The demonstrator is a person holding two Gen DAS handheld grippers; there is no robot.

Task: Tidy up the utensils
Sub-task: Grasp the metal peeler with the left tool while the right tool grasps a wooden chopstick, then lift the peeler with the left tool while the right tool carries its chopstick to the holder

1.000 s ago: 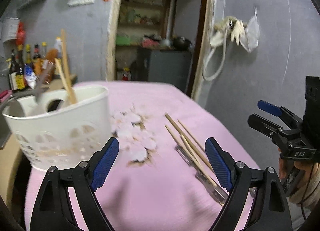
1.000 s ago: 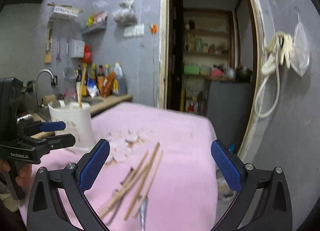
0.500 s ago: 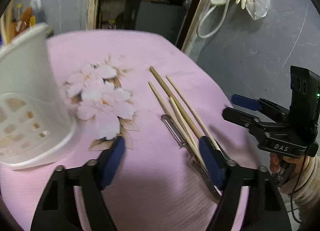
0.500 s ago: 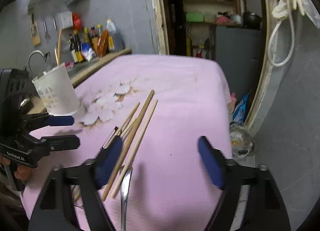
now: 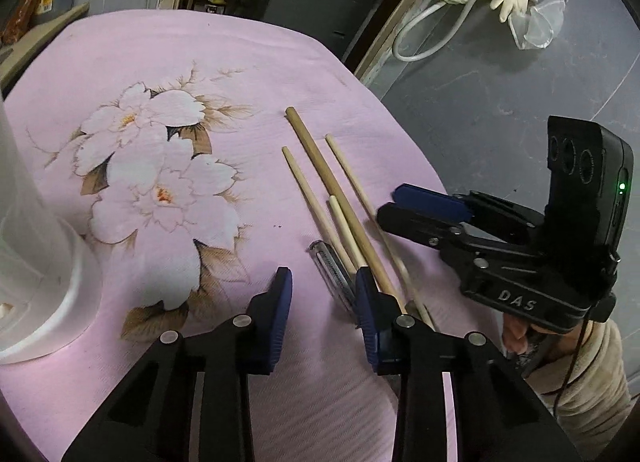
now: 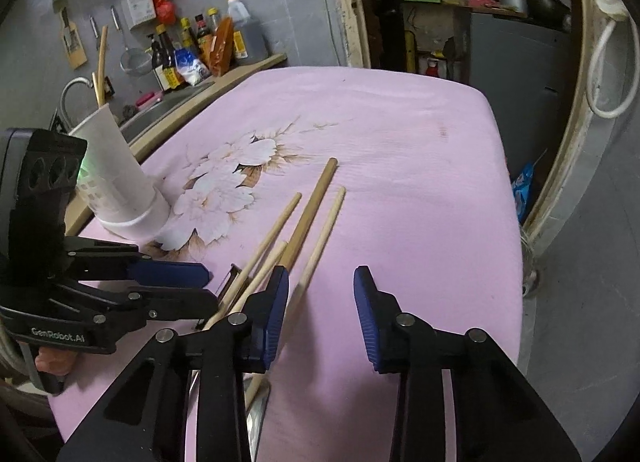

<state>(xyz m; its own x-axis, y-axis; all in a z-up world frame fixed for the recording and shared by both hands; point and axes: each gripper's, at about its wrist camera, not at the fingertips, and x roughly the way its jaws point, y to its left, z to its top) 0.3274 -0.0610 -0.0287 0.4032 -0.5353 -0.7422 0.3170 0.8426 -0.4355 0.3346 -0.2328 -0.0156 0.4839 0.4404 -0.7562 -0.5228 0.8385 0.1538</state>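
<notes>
wooden sticks [image 5: 332, 189] and metal utensil [image 5: 334, 272] lie loose on pink cloth [image 5: 240, 61] over counter, well apart from white holder [image 6: 116, 185]. we hover left hand-held gripper [image 5: 322, 310] and right hand-held gripper [image 6: 320, 312] just above pile, both half spread, holding nothing. step, we judge: reach before first pick. next move needs jaws straddling one stick, then closing.

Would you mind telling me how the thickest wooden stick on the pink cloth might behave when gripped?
The thickest stick looks round, so it may roll if nudged. It appears straight and rigid, probably light. It lies against thinner sticks, which could shift too.
</notes>
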